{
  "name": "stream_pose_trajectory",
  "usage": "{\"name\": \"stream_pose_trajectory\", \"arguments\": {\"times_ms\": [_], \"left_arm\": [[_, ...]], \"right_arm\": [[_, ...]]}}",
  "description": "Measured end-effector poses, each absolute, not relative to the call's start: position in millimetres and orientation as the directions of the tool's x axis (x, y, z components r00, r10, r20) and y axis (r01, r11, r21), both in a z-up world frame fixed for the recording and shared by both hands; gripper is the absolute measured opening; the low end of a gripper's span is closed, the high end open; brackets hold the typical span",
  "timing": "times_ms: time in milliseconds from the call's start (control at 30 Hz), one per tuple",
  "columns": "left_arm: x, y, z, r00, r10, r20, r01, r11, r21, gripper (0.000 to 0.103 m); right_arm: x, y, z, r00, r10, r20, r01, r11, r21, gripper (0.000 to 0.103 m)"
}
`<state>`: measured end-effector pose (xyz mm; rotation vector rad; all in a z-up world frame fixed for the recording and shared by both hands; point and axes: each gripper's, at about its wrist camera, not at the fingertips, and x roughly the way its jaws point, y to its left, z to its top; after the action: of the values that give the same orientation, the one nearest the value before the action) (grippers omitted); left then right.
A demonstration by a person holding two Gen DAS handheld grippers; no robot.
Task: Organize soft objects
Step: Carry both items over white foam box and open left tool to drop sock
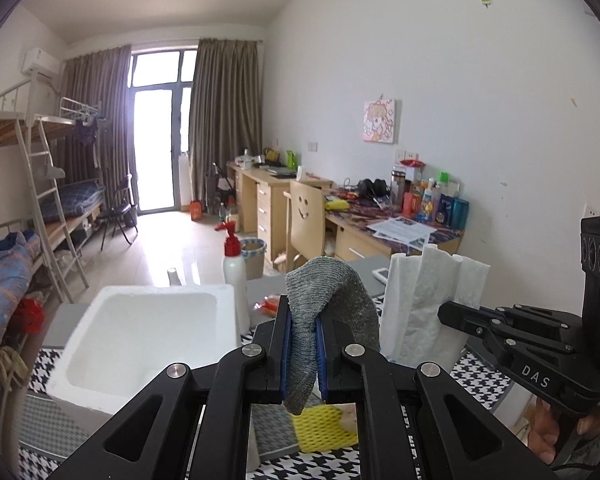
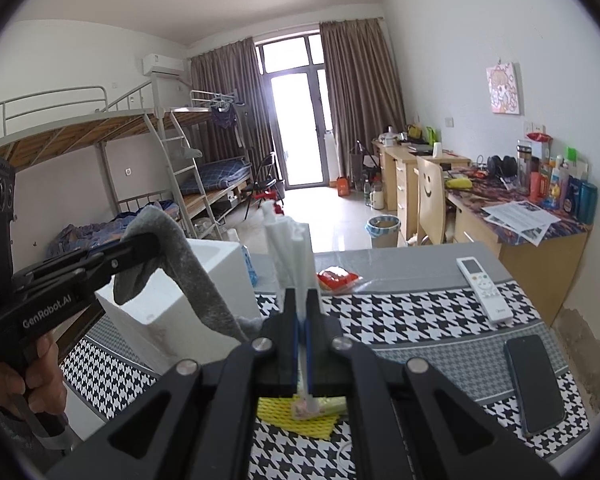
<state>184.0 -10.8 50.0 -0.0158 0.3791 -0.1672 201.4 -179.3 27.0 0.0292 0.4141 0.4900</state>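
My left gripper [image 1: 303,316] is shut on a grey knit cloth [image 1: 332,292] that drapes over its fingertips and hangs down between the blue pads. The right wrist view shows the same left gripper [image 2: 154,242] and the grey cloth [image 2: 196,280] beside a white foam box [image 2: 168,312]. My right gripper [image 2: 302,300] is shut on a pleated white paper sheet [image 2: 290,244] standing upright. In the left wrist view that white sheet [image 1: 420,300] stands to the right, with the right gripper [image 1: 446,314] clamped on its edge. The foam box [image 1: 100,360], open-topped, sits to the left.
A yellow foam net [image 2: 300,416] lies on the houndstooth tablecloth [image 2: 400,320] under both grippers. A red snack packet [image 2: 338,278], a white remote [image 2: 484,290] and a dark phone [image 2: 534,384] lie further right. A red-capped white bottle [image 1: 234,264] stands behind the box.
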Motion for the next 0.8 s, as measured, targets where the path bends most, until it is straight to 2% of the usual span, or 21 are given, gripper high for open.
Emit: {"name": "stream_pose_trajectory", "arguments": {"times_ms": [433,800], "left_arm": [[190.1,19.3,75.2,0.947,-0.105,-0.303,0.091,0.994,-0.060,0.011],[186.5,49.0,80.0,0.961,0.008,-0.278,-0.018,0.999,-0.033,0.011]], "right_arm": [[206.0,-155.8,46.1,0.794,0.501,-0.345,-0.499,0.861,0.103,0.005],[209.3,-126.7,56.6,0.756,0.570,-0.322,-0.571,0.815,0.102,0.005]]}}
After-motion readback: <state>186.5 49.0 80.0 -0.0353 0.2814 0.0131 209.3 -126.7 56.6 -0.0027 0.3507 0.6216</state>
